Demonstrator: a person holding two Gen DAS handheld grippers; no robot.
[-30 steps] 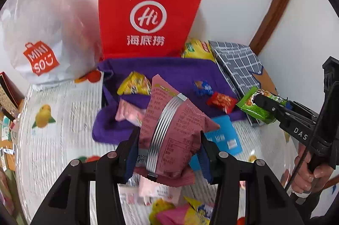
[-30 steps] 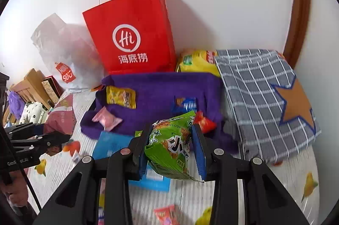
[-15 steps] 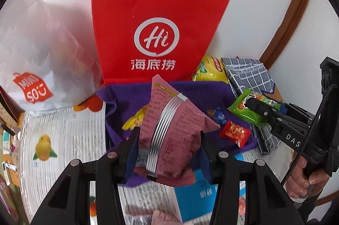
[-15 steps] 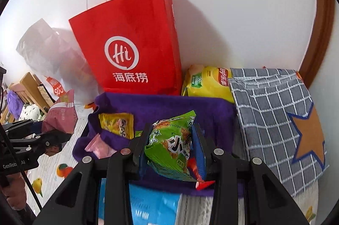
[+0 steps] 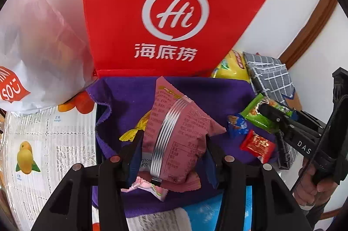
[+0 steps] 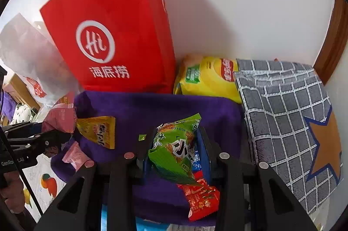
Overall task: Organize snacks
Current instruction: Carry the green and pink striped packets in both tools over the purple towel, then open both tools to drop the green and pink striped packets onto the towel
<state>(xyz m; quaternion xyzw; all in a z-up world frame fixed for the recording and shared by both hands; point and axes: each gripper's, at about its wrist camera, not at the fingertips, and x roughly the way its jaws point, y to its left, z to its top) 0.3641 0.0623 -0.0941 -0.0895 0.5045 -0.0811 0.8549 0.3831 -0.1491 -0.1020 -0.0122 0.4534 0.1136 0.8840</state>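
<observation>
My left gripper (image 5: 171, 157) is shut on a pink snack packet (image 5: 178, 133) and holds it above the purple cloth (image 5: 130, 100). My right gripper (image 6: 174, 152) is shut on a green snack packet (image 6: 174, 155) above the same cloth (image 6: 152, 105). On the cloth lie a yellow packet (image 6: 97, 128), a small pink packet (image 6: 75, 155), a red packet (image 6: 200, 196) and a blue candy (image 5: 236, 124). The green packet also shows in the left wrist view (image 5: 258, 115), and the pink one in the right wrist view (image 6: 61, 115).
A red paper bag (image 5: 169, 13) stands against the wall behind the cloth, a white plastic bag (image 5: 37, 39) to its left. A yellow chips bag (image 6: 206, 76) and a grey checked cloth with an orange star (image 6: 287, 118) lie to the right. A blue packet (image 5: 202, 211) lies near the front.
Both grippers have moved forward toward the red bag and over the purple cloth, each still holding its packet.
</observation>
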